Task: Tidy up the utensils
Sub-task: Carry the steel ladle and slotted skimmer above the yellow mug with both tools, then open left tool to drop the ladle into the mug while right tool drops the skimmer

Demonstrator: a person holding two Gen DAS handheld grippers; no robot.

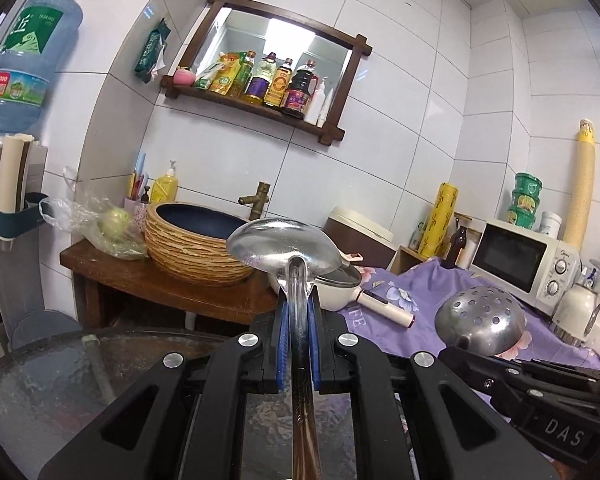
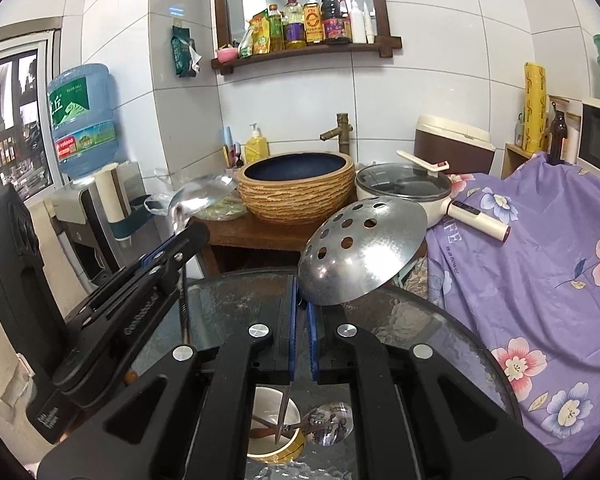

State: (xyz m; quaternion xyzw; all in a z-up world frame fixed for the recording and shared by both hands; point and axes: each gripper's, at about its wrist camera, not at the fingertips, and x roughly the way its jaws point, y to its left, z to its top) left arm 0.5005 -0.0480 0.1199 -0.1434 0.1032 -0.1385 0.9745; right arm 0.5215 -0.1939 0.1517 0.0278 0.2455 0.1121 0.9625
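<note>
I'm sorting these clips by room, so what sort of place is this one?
Probably a small home kitchen corner: white tiled walls, a wooden shelf of oil and sauce bottles, a microwave, and a basin under a brass tap.

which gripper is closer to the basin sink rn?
Left. The left gripper, shut on the ladle, sits just short of the basin sink; the right gripper, holding the skimmer, is farther back.

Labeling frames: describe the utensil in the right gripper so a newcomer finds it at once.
Start at the round glass table in front of the striped basin. Over it the right gripper clamps a steel skimmer. Its bowl is punched with round holes, unlike the solid ladle in the left gripper.
</note>
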